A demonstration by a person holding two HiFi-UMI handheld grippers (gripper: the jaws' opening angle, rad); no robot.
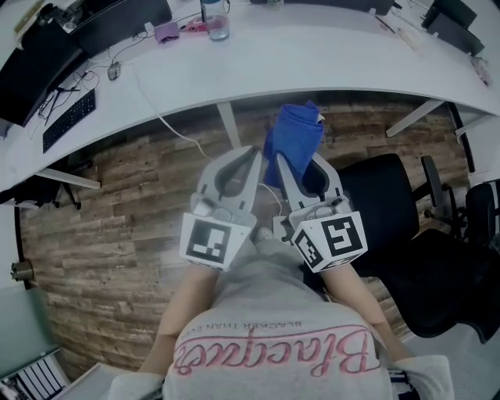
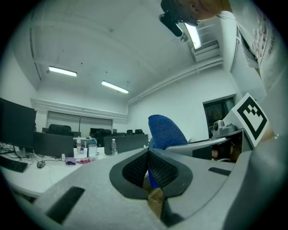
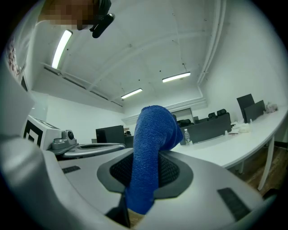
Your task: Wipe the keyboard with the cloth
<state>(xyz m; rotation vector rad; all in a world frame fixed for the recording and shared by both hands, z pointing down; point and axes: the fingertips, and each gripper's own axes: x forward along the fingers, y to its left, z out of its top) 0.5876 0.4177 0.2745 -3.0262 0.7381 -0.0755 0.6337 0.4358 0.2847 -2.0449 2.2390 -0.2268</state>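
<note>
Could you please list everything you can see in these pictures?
desk: one, white, curving across the top
monitors: two, black, desk's left end
keyboard: one, black, desk's left end
mouse: one, dark, right of the keyboard
bottle: one, clear, mid-desk
small object: one, purple, left of the bottle
cable: one, white, hanging off the desk
chairs: two, black, right
floor: wooden, brown
cloth: one, blue, in the right gripper
shirt: grey, pink print, bottom
left gripper: jaws together, beside the cloth
right gripper: shut on the cloth
</note>
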